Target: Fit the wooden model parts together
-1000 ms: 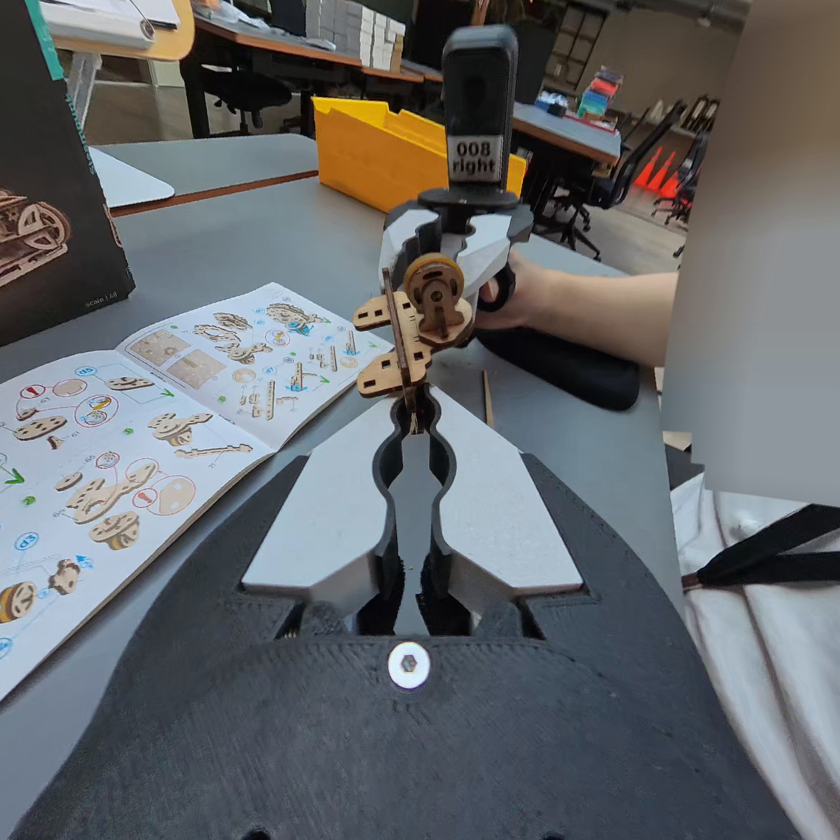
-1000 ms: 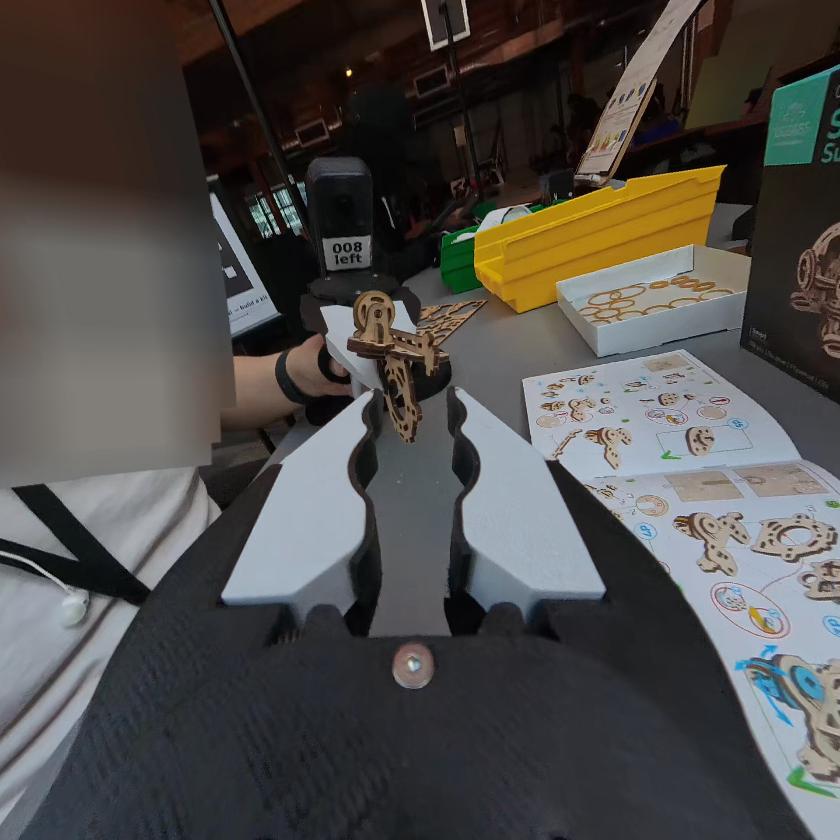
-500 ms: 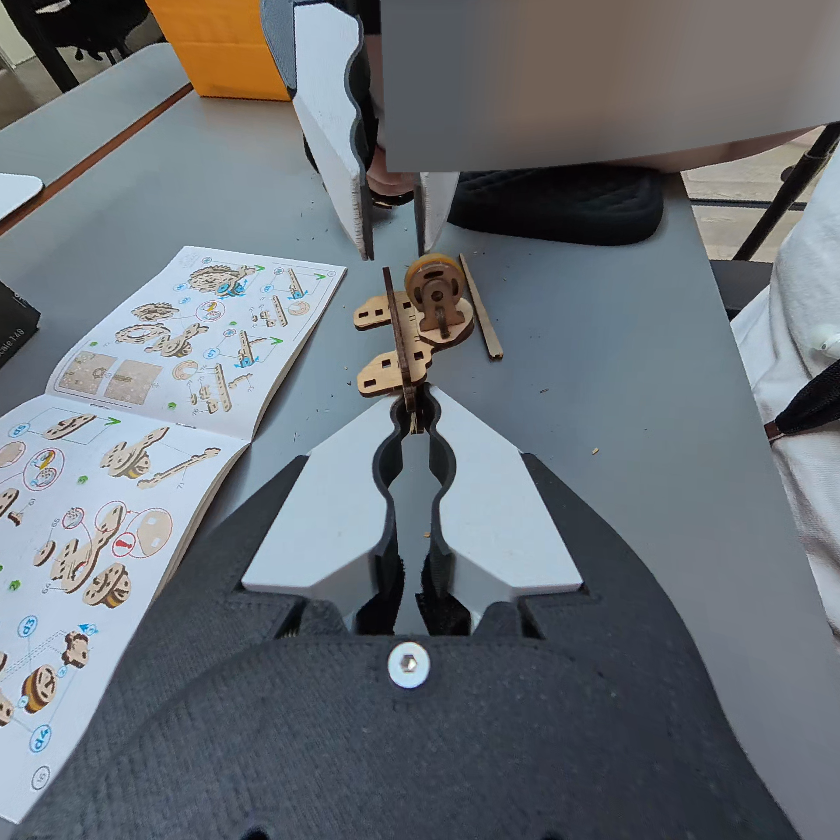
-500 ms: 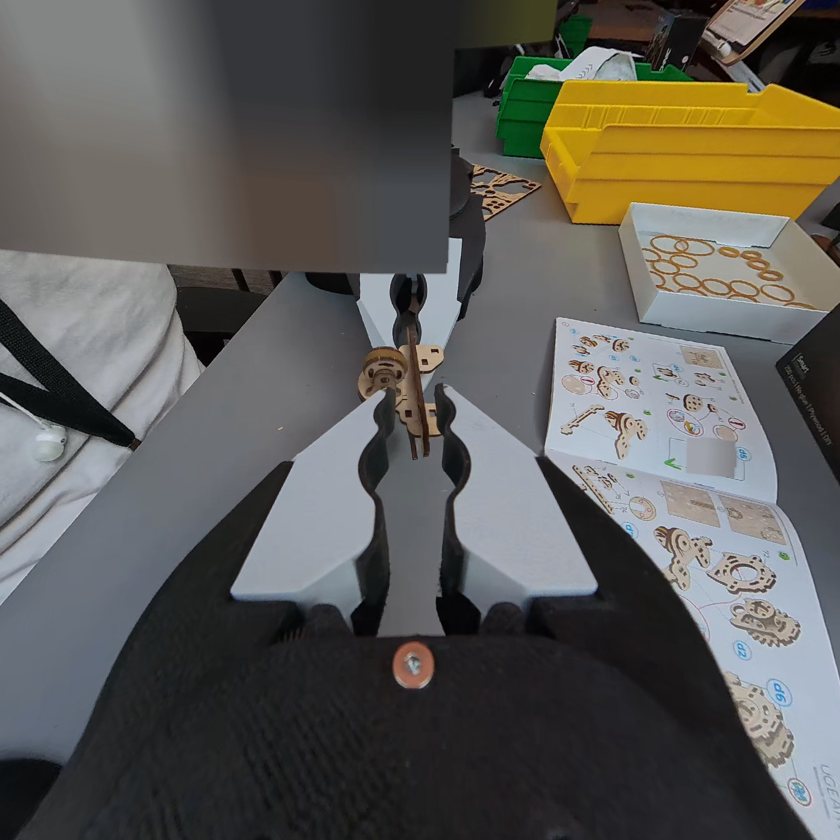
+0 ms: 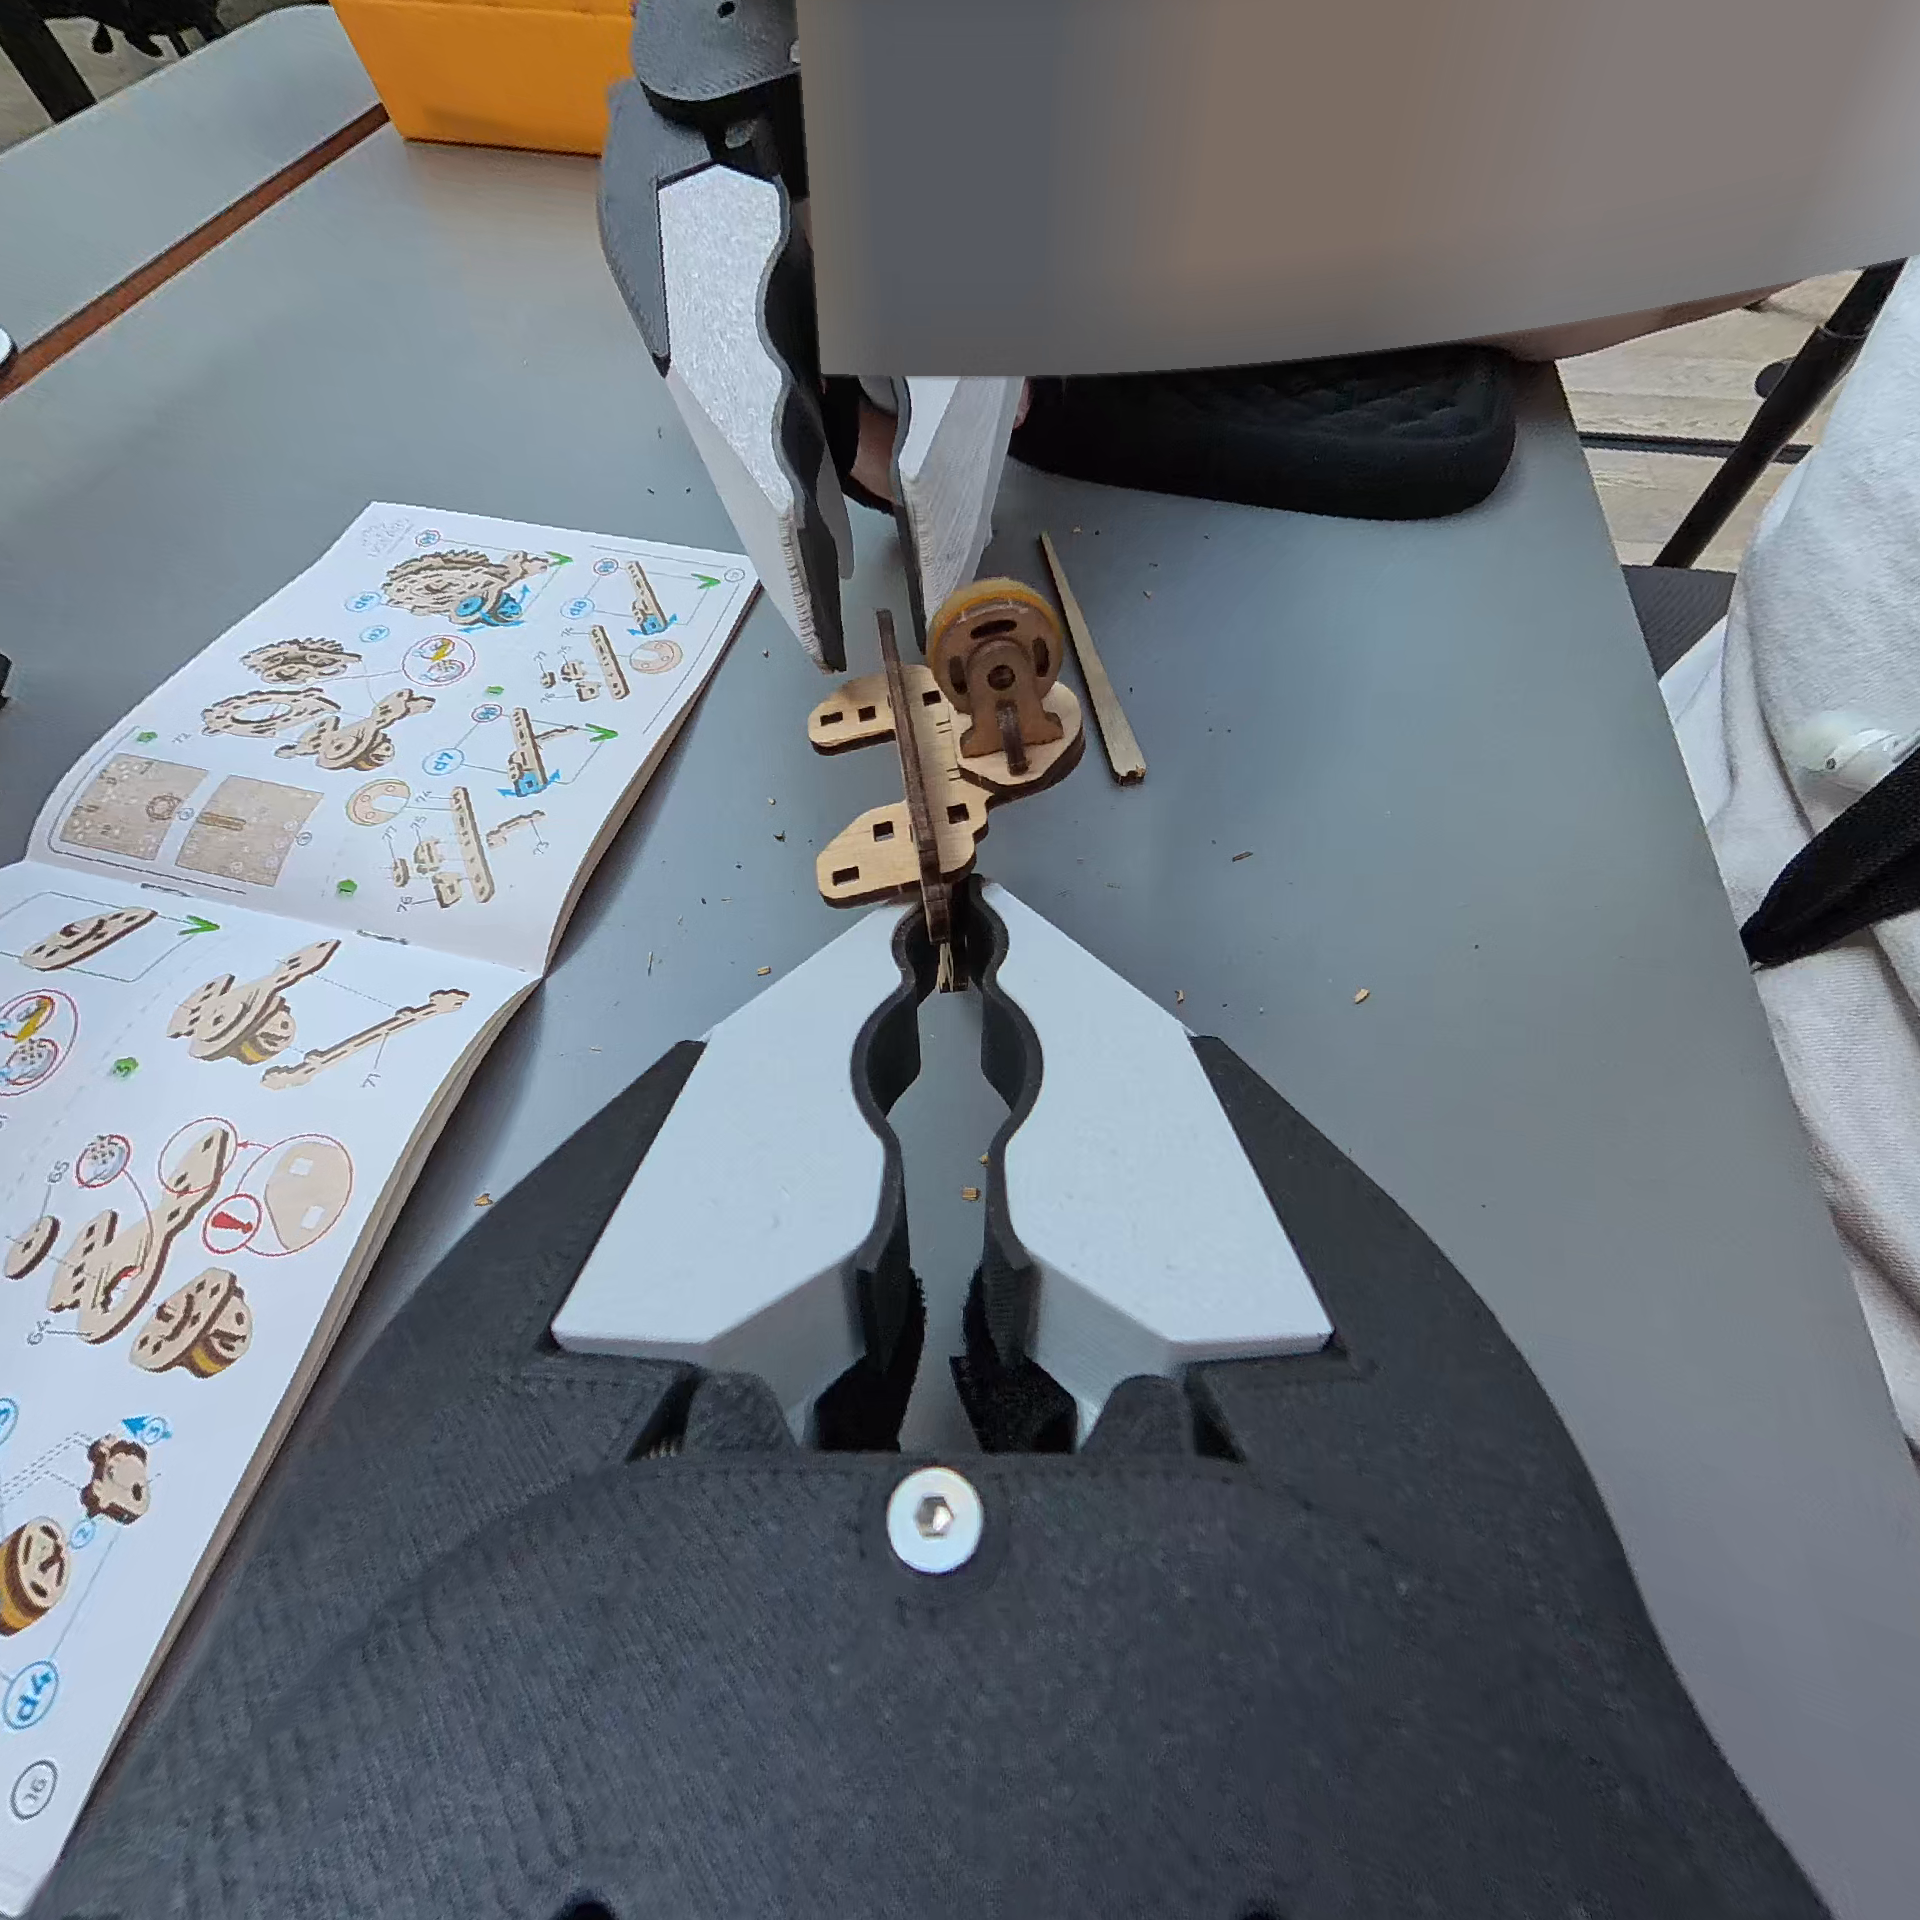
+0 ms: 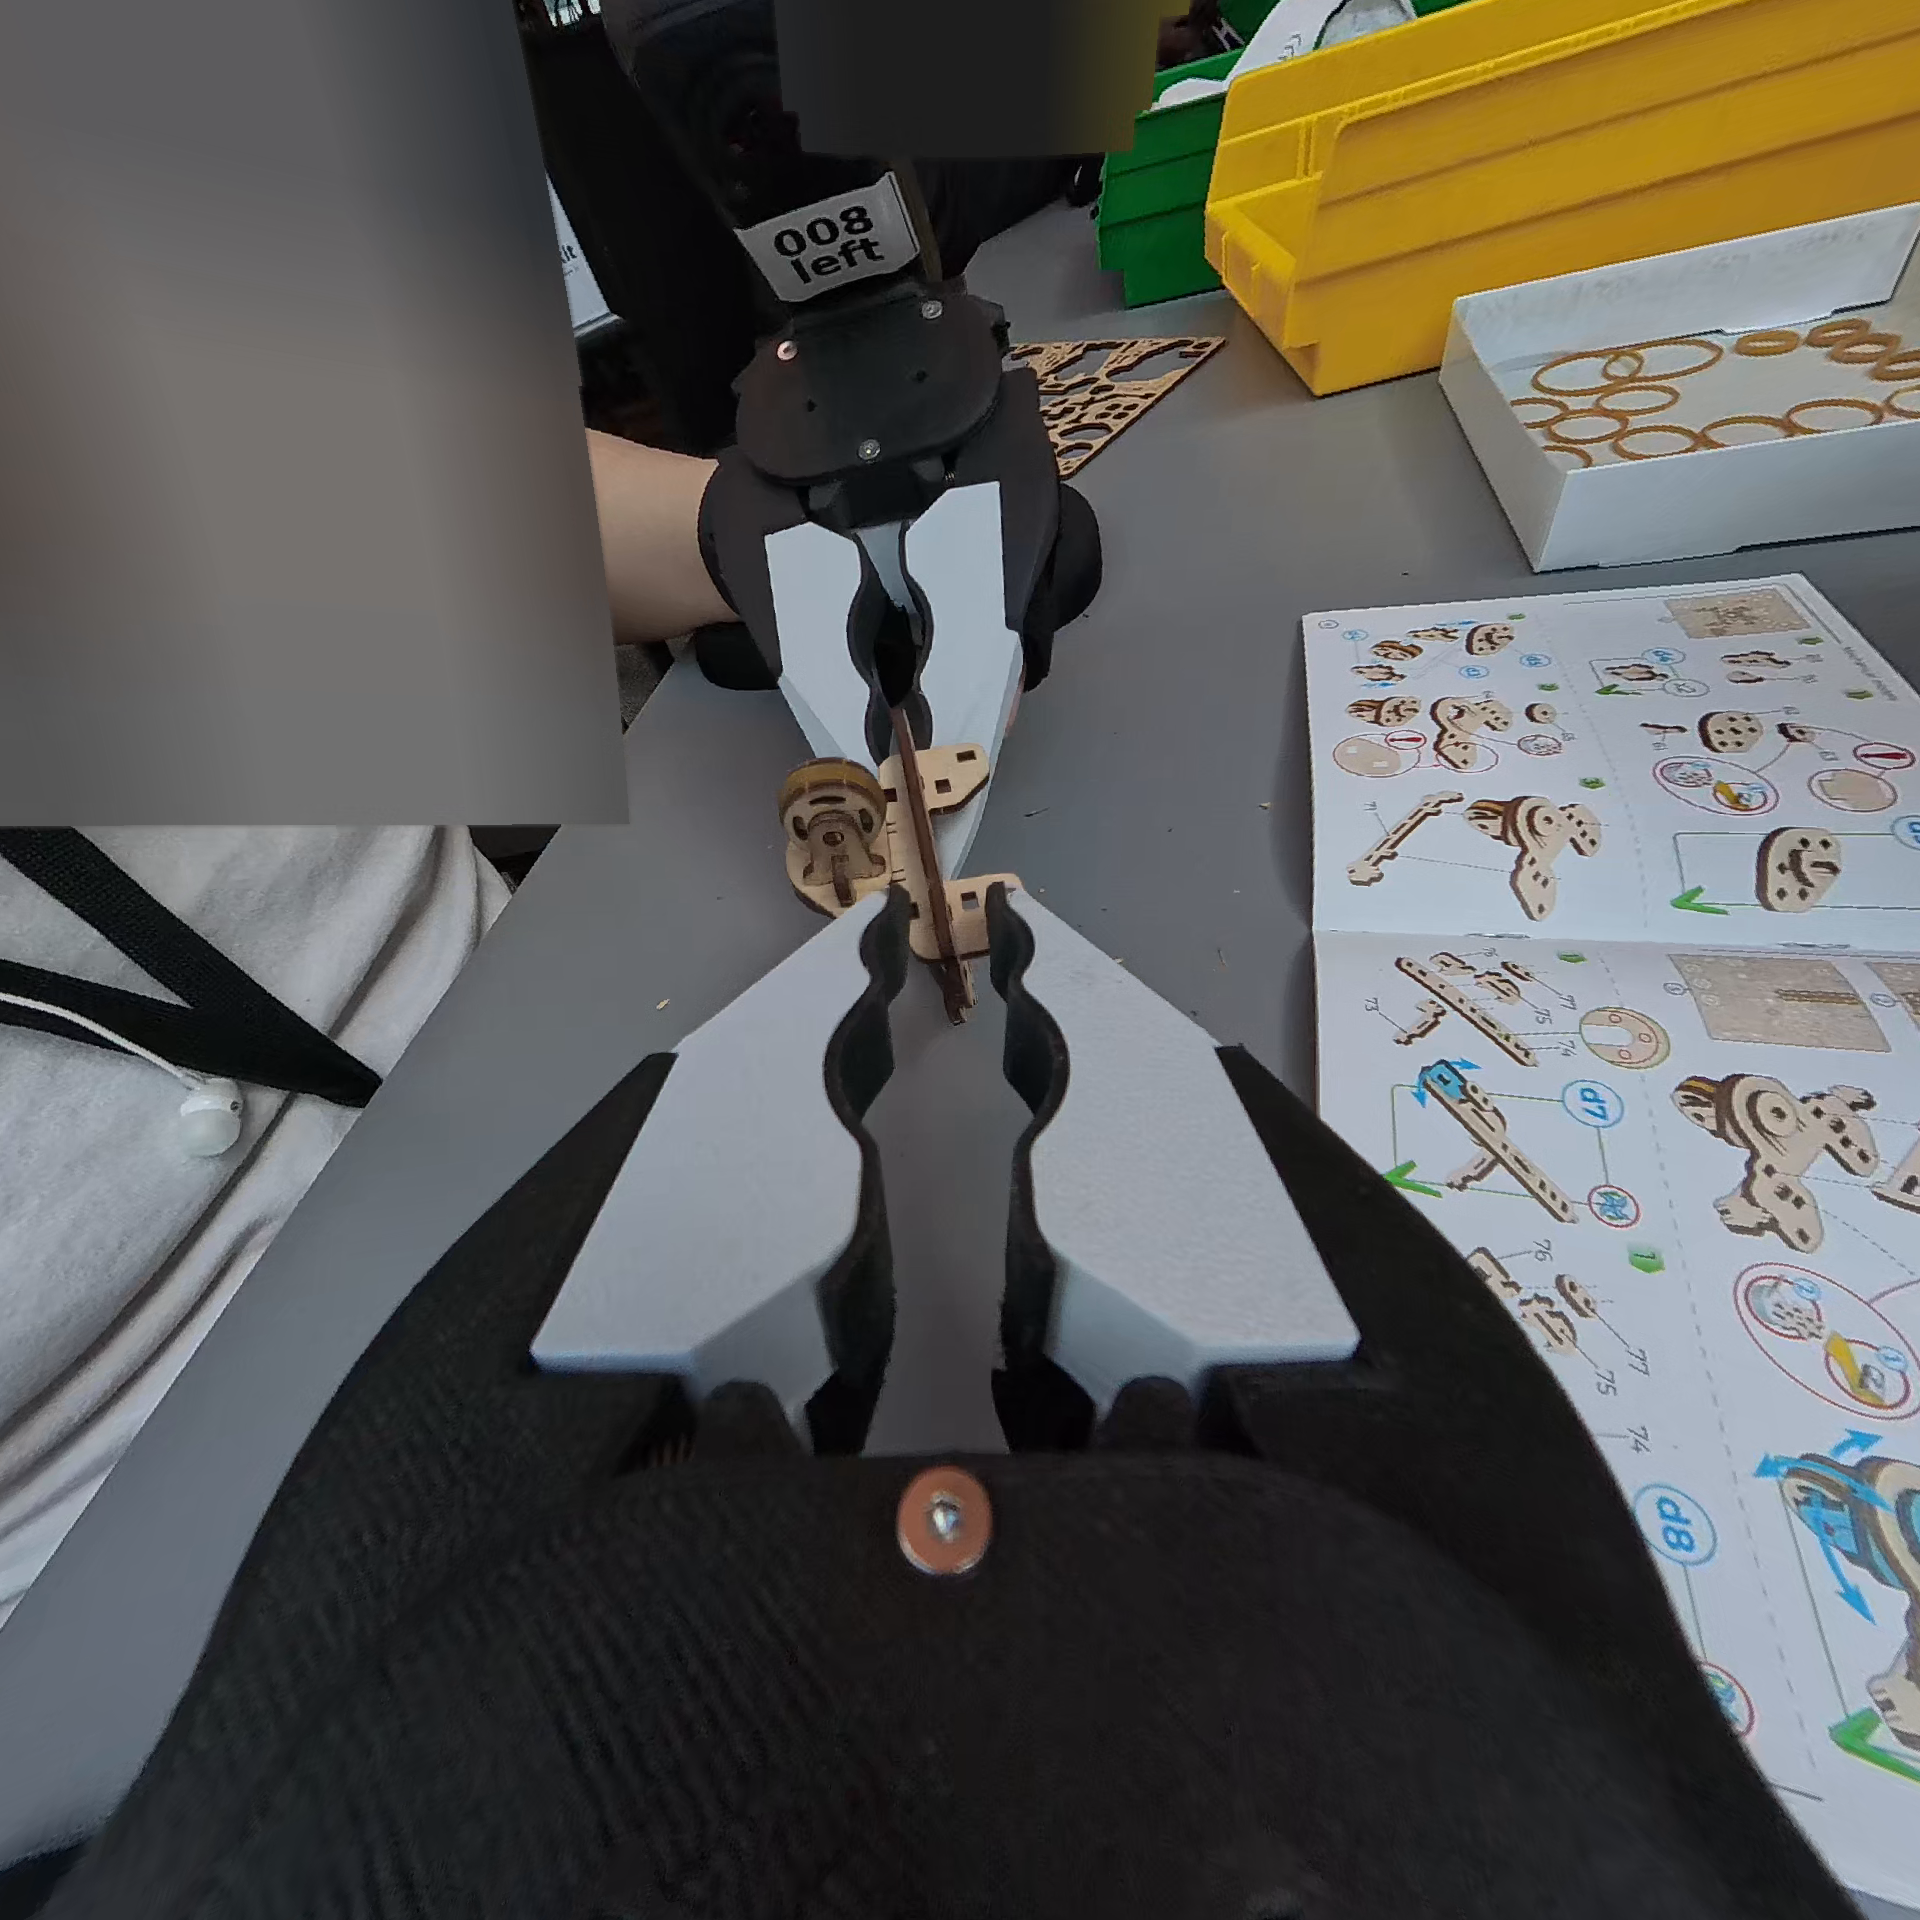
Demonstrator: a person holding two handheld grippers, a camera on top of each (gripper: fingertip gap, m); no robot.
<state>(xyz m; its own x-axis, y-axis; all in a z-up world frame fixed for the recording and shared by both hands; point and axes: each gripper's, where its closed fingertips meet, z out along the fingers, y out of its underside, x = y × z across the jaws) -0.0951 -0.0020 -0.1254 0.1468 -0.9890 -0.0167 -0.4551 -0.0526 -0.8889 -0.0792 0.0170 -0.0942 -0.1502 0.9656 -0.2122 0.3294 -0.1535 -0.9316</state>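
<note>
A wooden assembly [image 5: 862,717] has flat lobed plates, a thin upright plate and a small wheel [image 5: 995,649]. It is held low over the grey table [image 5: 1351,831]. My left gripper [image 5: 945,920] is shut on the near end of the thin plate. My right gripper [image 6: 943,902] faces it from the other side, open, with the plate's other end [image 6: 951,977] between its fingertips, not pinched. The wheel also shows in the right wrist view [image 6: 831,821], left of the plate. The right gripper shows in the left wrist view [image 5: 878,644], coming down from the top.
An open instruction booklet [image 5: 312,831] lies beside the assembly, also in the right wrist view [image 6: 1610,935]. A loose wooden stick [image 5: 1091,665] lies on the table. A yellow bin [image 6: 1507,156], a green bin [image 6: 1153,208], a white tray of rings [image 6: 1662,520] and a cut wood sheet [image 6: 1112,384] stand farther off. A black pad [image 5: 1299,447] sits at the table edge. My right fingertips sit around 4 cm from my left ones.
Both grippers came down from mid-air toward the table with the assembly. My right gripper narrowed and moved in, so the thin plate's end now lies between its fingertips.
</note>
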